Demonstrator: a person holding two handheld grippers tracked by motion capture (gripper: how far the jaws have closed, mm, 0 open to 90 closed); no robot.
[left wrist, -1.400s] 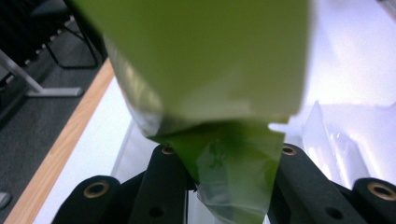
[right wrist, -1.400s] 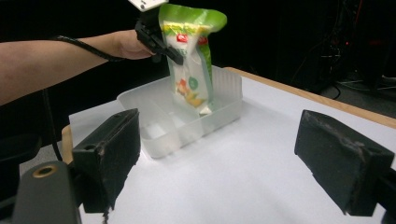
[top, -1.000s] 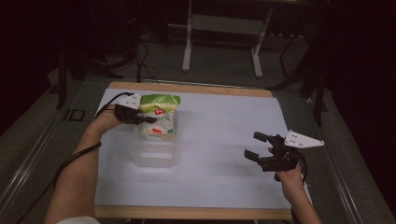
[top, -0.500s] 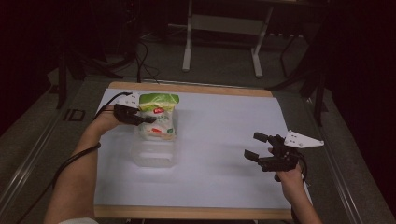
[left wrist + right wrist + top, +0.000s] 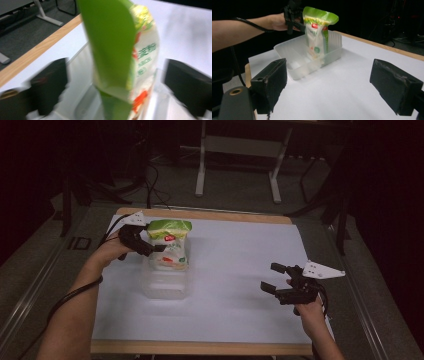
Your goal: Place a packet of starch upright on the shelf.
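Your left gripper (image 5: pixel 150 246) had just been opening its fingers, now wide either side of the green-topped pouch (image 5: pixel 170 245), which stood upright in the clear tub (image 5: pixel 165 282) on the bench (image 5: pixel 240 270). You did best to back straight off without brushing it. Your right gripper (image 5: pixel 277 285) waited, fingers wide and empty. The pouch's print was blurred.
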